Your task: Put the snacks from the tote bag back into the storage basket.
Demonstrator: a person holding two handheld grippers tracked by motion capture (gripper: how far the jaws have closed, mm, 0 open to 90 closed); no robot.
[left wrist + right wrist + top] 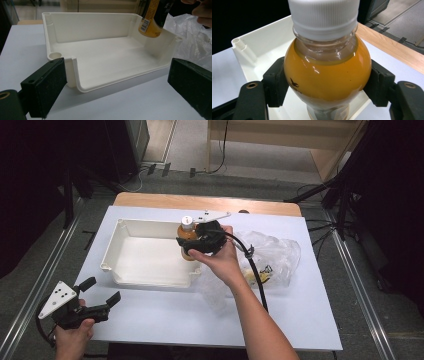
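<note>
**Bottle going into the tray**

Your left gripper (102,301) is waiting near the table's front left corner, with jaws apart and nothing between them. In the middle, one white tray (114,251) is lying empty. Your right gripper (192,244) is clamping the one orange bottle (187,234) by its shoulder and holding it upright over the tray's right end. I think you are placing it; next you are lowering it inside before releasing. One plastic bag (280,252) is lying to the right.

one bottle (187,236), one white tray (120,251), one plastic bag (272,255), two claws
</note>
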